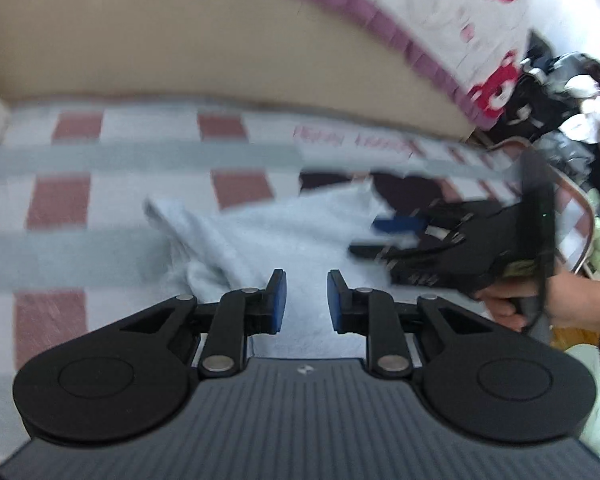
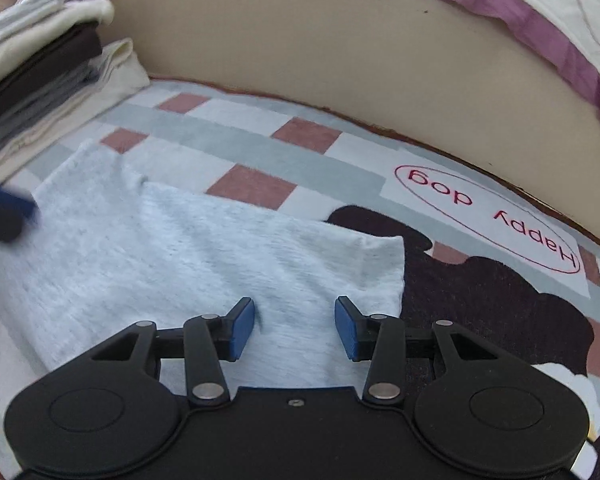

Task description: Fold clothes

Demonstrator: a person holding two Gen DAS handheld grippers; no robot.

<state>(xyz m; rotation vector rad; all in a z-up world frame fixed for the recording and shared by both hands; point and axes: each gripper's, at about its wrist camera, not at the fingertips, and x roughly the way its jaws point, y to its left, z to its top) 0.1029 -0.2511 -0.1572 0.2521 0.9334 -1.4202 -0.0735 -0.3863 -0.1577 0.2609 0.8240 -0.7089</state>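
A light grey garment (image 2: 188,256) lies spread flat on a checked blanket (image 2: 260,188); its right edge rests over a dark dog print. My right gripper (image 2: 295,328) hovers over the garment's near edge, open, with nothing between its blue pads. In the left wrist view the same garment (image 1: 268,240) looks rumpled at its left end. My left gripper (image 1: 307,300) stands above it, open by a narrow gap, nothing between its pads. The right gripper (image 1: 380,238), held by a hand (image 1: 504,304), shows blurred at the right. A blurred blue finger (image 2: 8,204) of the left gripper enters at the left edge.
A stack of folded clothes (image 2: 40,80) sits at the blanket's far left. A beige padded wall (image 2: 300,48) borders the back, with a purple-frilled quilt (image 1: 440,20) over it. A heap of dark loose clothes (image 1: 560,92) lies at the far right.
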